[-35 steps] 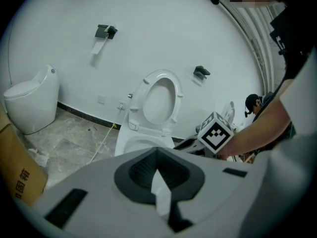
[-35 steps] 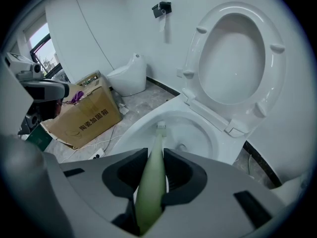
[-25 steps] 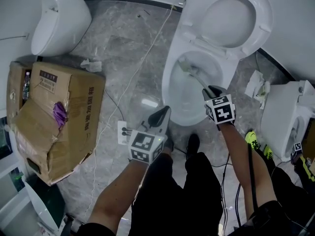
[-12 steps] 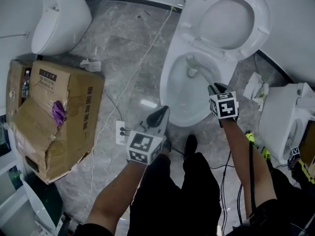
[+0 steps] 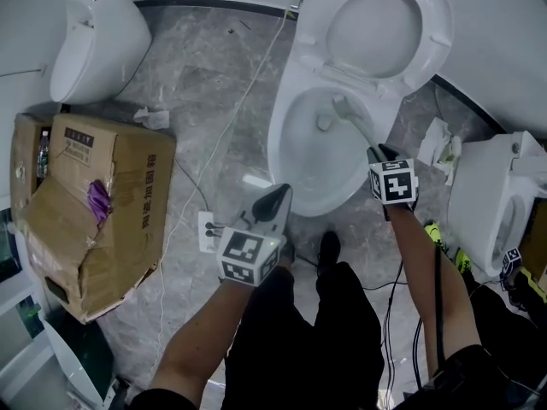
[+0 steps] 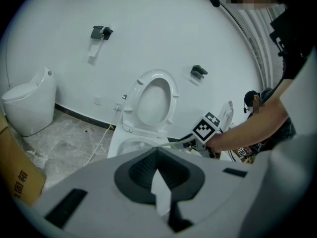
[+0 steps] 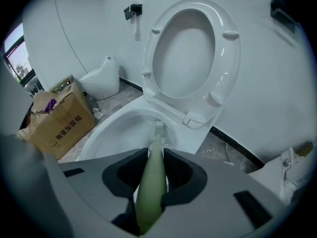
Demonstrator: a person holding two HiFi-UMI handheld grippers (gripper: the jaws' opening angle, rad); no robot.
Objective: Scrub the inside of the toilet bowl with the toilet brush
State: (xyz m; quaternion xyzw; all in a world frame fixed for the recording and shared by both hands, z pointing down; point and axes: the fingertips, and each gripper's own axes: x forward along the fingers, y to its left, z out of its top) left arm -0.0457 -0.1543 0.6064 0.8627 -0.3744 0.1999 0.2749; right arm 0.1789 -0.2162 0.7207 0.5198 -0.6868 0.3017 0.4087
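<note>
Head view, looking steeply down: a person's dark trousers fill the bottom centre of the frame, with both forearms reaching upward. The left gripper (image 5: 278, 197), just below centre, hangs above the grey marble floor (image 5: 214, 84). Its jaws are closed to a point, and the left gripper view shows nothing clamped between them (image 6: 157, 155). To the right of centre, the right gripper (image 5: 377, 153) is clenched on the pale green handle of the toilet brush (image 5: 355, 125). In the right gripper view the handle runs straight out between the jaws (image 7: 154, 156).

The brush slants up and to the left into the white toilet bowl (image 5: 280, 143) at upper centre. Its bristled tip (image 7: 159, 127) lies low against the bowl's rear inner wall, under the seat hinge. The seat (image 5: 430, 45) stands raised at the top of the frame.

A battered cardboard box (image 5: 120, 186) sits at the left edge, and a white floor urinal (image 5: 94, 37) stands in the upper left corner. Another white fixture (image 5: 487, 195) is at the right edge.
</note>
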